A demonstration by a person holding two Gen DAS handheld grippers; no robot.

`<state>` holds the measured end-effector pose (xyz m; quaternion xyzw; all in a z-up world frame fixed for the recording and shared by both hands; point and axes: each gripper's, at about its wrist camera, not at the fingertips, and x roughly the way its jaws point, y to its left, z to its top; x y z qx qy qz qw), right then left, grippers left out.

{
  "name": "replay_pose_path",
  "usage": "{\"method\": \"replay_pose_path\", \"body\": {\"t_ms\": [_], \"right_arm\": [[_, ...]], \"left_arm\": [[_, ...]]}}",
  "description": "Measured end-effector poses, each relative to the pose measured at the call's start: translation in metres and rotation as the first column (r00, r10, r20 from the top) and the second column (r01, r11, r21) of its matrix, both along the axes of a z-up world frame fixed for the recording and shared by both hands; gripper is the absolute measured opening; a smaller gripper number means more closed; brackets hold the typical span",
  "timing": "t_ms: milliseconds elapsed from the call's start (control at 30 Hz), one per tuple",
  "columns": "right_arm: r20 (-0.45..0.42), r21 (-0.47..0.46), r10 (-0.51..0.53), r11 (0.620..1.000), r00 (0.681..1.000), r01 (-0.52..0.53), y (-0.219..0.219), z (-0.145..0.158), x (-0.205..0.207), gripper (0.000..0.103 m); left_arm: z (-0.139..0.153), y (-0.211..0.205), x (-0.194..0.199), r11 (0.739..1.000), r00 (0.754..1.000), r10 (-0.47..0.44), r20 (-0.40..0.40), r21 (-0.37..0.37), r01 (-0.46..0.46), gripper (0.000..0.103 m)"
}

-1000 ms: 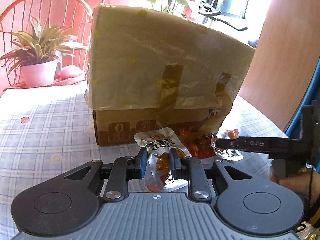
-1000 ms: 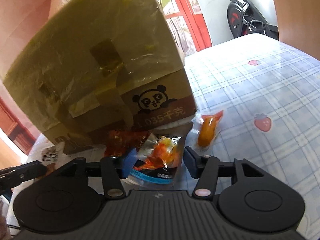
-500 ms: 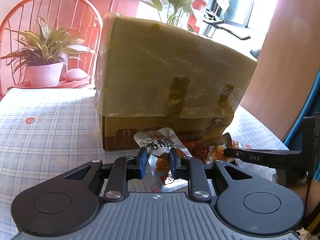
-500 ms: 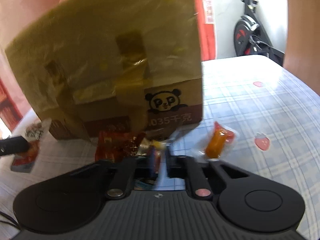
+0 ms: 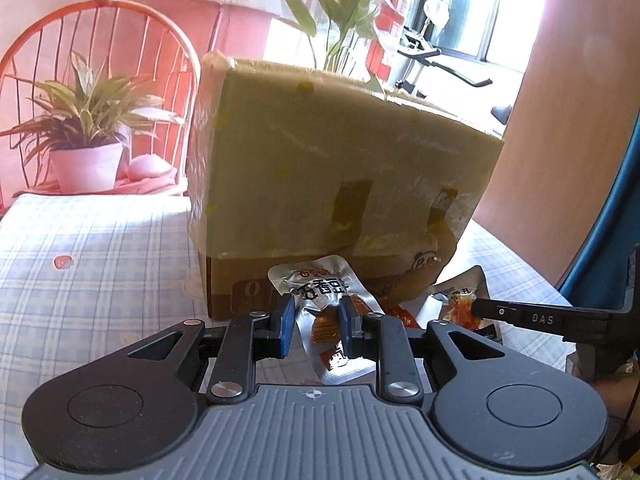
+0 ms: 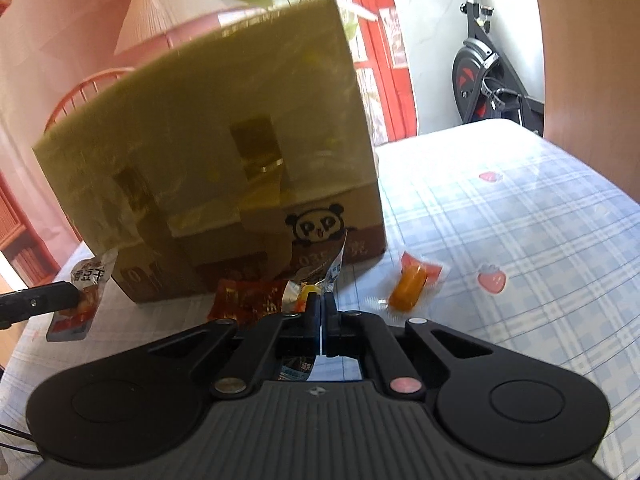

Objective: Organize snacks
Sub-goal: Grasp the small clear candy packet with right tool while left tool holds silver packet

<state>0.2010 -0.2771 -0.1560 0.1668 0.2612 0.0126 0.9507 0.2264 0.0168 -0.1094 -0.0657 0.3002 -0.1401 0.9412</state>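
Observation:
My left gripper (image 5: pixel 315 312) is shut on a silver snack packet (image 5: pixel 320 284) with red and black print, held upright above the table in front of the cardboard box (image 5: pixel 320 160). The packet also shows in the right wrist view (image 6: pixel 86 288). My right gripper (image 6: pixel 319 304) is shut on a clear packet with blue print (image 6: pixel 328 268), lifted off the table near the box; it also shows in the left wrist view (image 5: pixel 460 300). A red snack packet (image 6: pixel 244 296) lies against the box. An orange snack in a clear wrapper (image 6: pixel 412 286) lies to the right.
The box is wrapped in tape and stands mid-table on a checked cloth (image 6: pixel 520 240). A potted plant (image 5: pixel 84 136) and a red chair (image 5: pixel 100 40) stand at the far left. An exercise bike (image 6: pixel 488 72) stands beyond the table.
My right gripper closed on the clear blue-print packet and lifted it off the table. My left gripper rose a little with the silver packet still in it.

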Motion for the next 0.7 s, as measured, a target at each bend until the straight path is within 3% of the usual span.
{"method": "replay_pose_path", "body": {"t_ms": [700], "right_arm": [[0.097, -0.025, 0.019, 1.0, 0.995, -0.016, -0.001, 0.039, -0.018, 0.001]], "left_arm": [[0.023, 0.001, -0.003, 1.0, 0.998, 0.006, 0.067, -0.004, -0.006, 0.025]]}}
